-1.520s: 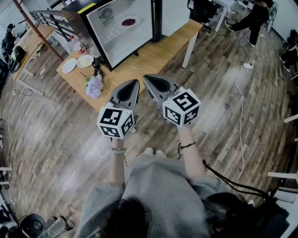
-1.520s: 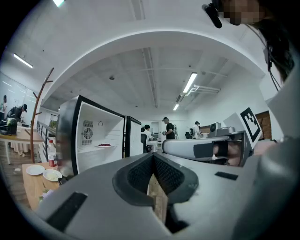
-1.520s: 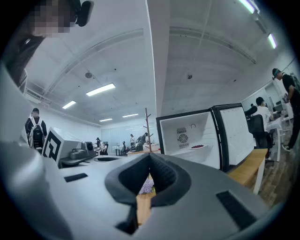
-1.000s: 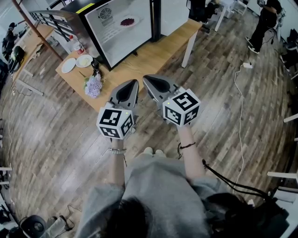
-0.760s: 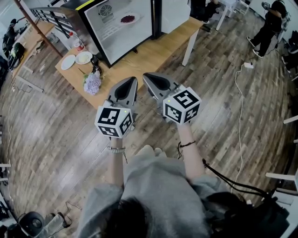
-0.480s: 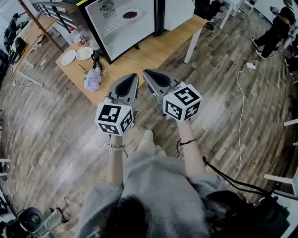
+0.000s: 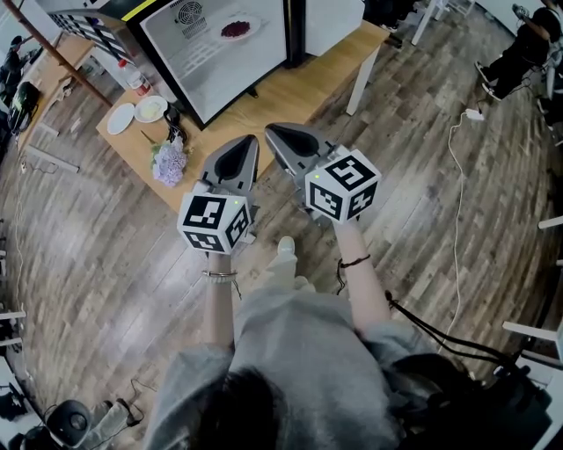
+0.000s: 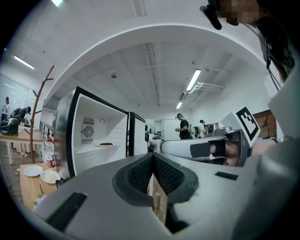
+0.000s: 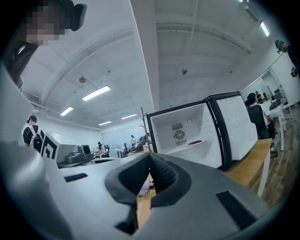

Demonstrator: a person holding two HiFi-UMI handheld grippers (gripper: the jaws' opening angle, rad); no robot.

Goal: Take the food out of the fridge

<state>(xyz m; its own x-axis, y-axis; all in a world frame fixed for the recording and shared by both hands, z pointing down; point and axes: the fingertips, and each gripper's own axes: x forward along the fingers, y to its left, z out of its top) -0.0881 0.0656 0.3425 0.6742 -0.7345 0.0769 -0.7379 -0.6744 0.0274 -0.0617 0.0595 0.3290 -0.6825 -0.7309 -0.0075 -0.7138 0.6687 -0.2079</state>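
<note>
The open fridge [image 7: 215,48] stands on a wooden table [image 7: 281,97] ahead of me. Its white inside holds a plate of dark red food [image 7: 236,29] on a shelf. In the left gripper view the plate of food [image 8: 106,144] lies left of my jaws. In the right gripper view the plate of food [image 9: 194,142] lies right of them. My left gripper [image 7: 239,145] and right gripper [image 7: 280,134] are side by side in the air, short of the table edge and well clear of the fridge. Both point level with the jaws shut and nothing between them.
Two white plates [image 7: 120,119] and a bottle [image 7: 132,77] are at the table's left end, with purple flowers [image 7: 170,163] near its front edge. The fridge door [image 7: 327,22] hangs open to the right. A cable [image 7: 457,202] trails over the wooden floor. A person [image 7: 519,44] sits far right.
Both grippers have moved forward together as the person steps toward the table, and the fridge sits closer in view. The jaws stayed shut.
</note>
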